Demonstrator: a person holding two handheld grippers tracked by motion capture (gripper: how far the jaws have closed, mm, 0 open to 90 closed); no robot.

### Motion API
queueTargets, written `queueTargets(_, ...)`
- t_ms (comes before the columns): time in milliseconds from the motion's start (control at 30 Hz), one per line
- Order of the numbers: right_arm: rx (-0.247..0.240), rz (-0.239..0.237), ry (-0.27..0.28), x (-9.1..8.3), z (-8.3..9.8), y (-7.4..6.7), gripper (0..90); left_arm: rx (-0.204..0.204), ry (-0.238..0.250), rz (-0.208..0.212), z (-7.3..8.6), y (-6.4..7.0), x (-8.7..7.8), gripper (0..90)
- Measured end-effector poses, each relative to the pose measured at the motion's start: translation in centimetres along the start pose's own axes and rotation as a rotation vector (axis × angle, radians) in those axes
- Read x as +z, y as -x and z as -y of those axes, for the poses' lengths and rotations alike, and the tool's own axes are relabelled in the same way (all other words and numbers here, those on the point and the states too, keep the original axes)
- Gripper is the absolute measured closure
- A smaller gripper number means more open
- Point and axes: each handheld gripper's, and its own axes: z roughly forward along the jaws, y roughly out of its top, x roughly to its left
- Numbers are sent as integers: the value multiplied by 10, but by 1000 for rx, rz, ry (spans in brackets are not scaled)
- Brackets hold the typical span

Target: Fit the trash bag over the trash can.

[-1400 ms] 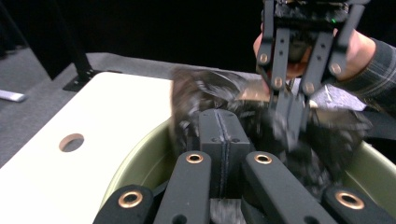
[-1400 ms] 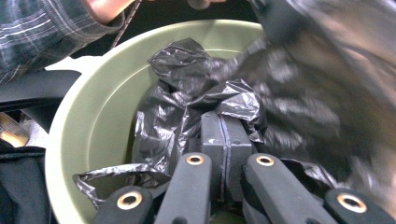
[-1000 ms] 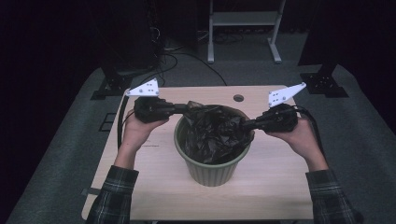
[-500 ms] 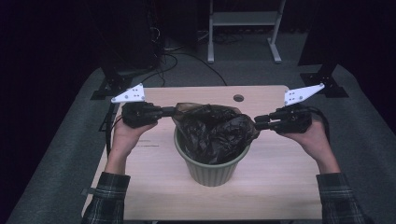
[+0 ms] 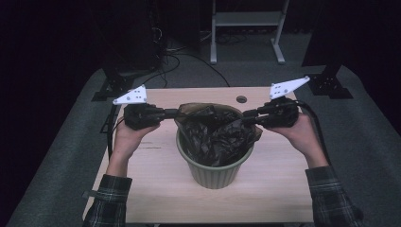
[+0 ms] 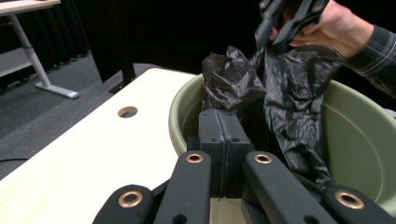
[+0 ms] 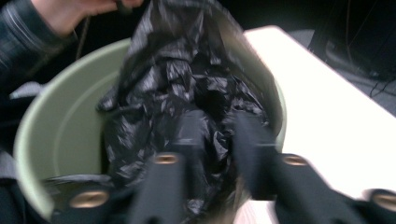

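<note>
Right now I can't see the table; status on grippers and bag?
Left gripper shut on crinkled black plastic bag; right gripper shut on its opposite edge. Bag inside green plastic bin. Nothing in the way.

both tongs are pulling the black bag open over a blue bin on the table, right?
Not quite: the bin is green, not blue, as the high view shows. The rest holds: the left tongs and right tongs each grip an edge of the black bag and stretch it apart over the bin on the table.
</note>
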Motion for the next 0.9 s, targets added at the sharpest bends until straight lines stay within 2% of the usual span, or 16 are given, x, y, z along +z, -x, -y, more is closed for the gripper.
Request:
queueTargets(100,-11,-28,-50,10,1,-2,887,-1,-4,-11,2,-1,-6,897)
queueTargets(300,-44,-83,-118,10,9,-13,900,-21,6,-51,11,-5,-21,896)
queueTargets(367,-43,-104,-127,8,12,-16,900,-28,-1,-80,14,-8,-25,896)
queueTargets(467,-50,-126,-120,3,15,-18,892,-46,18,-76,20,-12,-28,897)
queueTargets(500,-57,-123,-98,1,15,-18,815,-48,22,-71,20,-12,-28,896)
queueTargets(600,-37,-59,-9,-6,11,-12,670,-39,21,-62,20,-11,-26,896)
queueTargets(733,-7,10,90,-8,1,2,664,-35,18,-59,18,-11,-25,896)
queueTargets(800,4,25,108,-3,-3,8,663,-36,20,-57,18,-11,-25,896)
queueTargets(833,5,52,107,1,-6,11,665,-37,19,-57,18,-11,-25,896)
queueTargets(900,13,58,106,7,-9,16,665,-38,19,-54,19,-12,-25,896)
